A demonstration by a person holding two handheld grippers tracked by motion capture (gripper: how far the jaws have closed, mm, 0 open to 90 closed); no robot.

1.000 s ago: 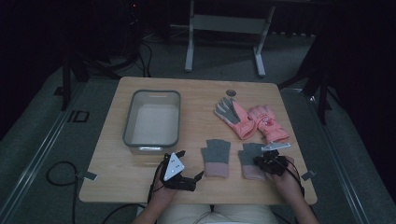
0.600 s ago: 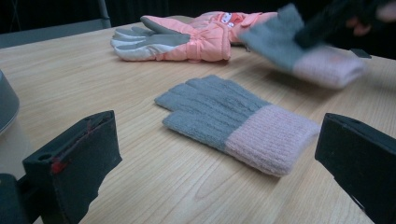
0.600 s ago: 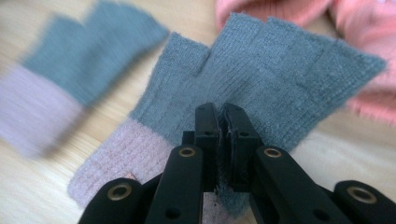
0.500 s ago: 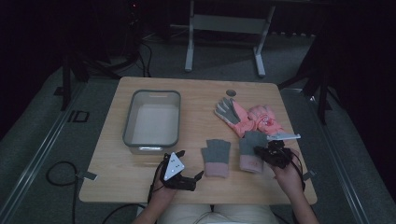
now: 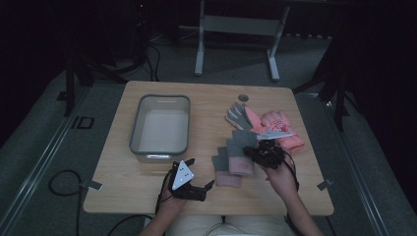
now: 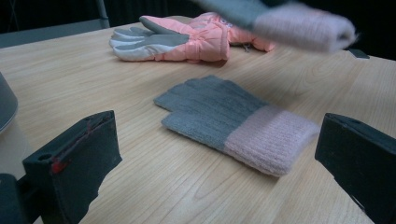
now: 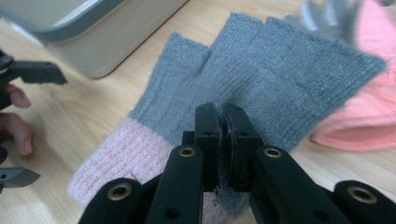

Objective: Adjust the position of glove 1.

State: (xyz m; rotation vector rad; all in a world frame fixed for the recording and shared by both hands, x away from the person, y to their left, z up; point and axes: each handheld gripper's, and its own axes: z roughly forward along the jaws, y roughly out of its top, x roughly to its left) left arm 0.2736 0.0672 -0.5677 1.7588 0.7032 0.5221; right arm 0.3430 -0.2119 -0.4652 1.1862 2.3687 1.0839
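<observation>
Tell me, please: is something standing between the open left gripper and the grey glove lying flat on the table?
Nothing visible does. The left gripper looks straight at the flat grey glove across bare table.

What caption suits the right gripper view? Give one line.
Right gripper clamps a grey knit glove above its twin.

**Where my three cams sit**

High cam hangs above my side, looking forward and down over the whole table (image 5: 147,196). My left gripper cam skims low across the wood; the right one sits super close. All three catch the flat grey glove (image 6: 233,123).
</observation>
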